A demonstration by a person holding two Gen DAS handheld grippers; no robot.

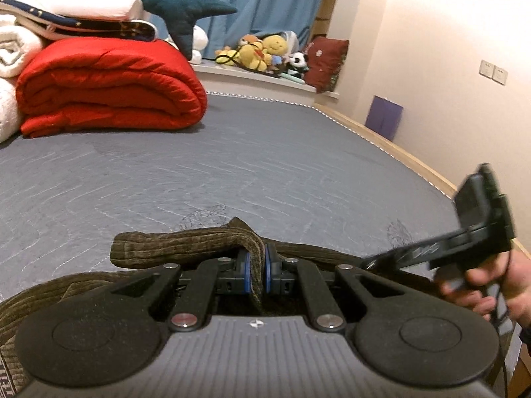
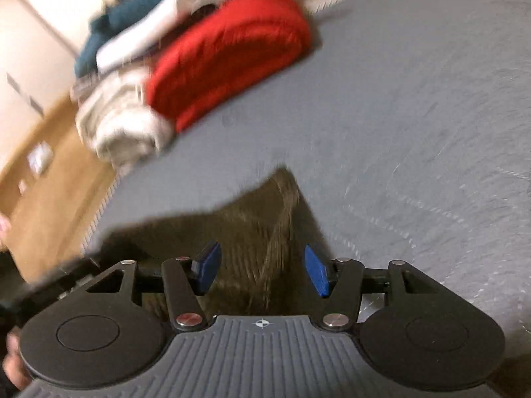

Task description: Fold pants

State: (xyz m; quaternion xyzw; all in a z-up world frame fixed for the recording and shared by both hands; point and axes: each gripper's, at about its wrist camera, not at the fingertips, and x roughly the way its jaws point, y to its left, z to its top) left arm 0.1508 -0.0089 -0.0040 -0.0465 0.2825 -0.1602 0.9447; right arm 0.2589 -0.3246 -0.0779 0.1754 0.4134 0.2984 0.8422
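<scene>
Olive-brown corduroy pants (image 1: 186,243) lie on the grey mattress (image 1: 265,165) close in front of me. My left gripper (image 1: 256,265) is shut on a thick edge of the pants, the cloth pinched between its blue pads. The right gripper's body (image 1: 478,229) and the hand holding it show at the right of the left wrist view. In the blurred right wrist view my right gripper (image 2: 262,268) is open, its blue pads (image 2: 317,270) apart over the pants (image 2: 252,219), holding nothing.
A folded red quilt (image 1: 109,86) with white blankets and a plush shark on top stands at the back left of the mattress; it also shows in the right wrist view (image 2: 229,53). Stuffed toys (image 1: 262,53) sit on the window ledge. The wooden bed frame edge (image 1: 415,162) runs along the right.
</scene>
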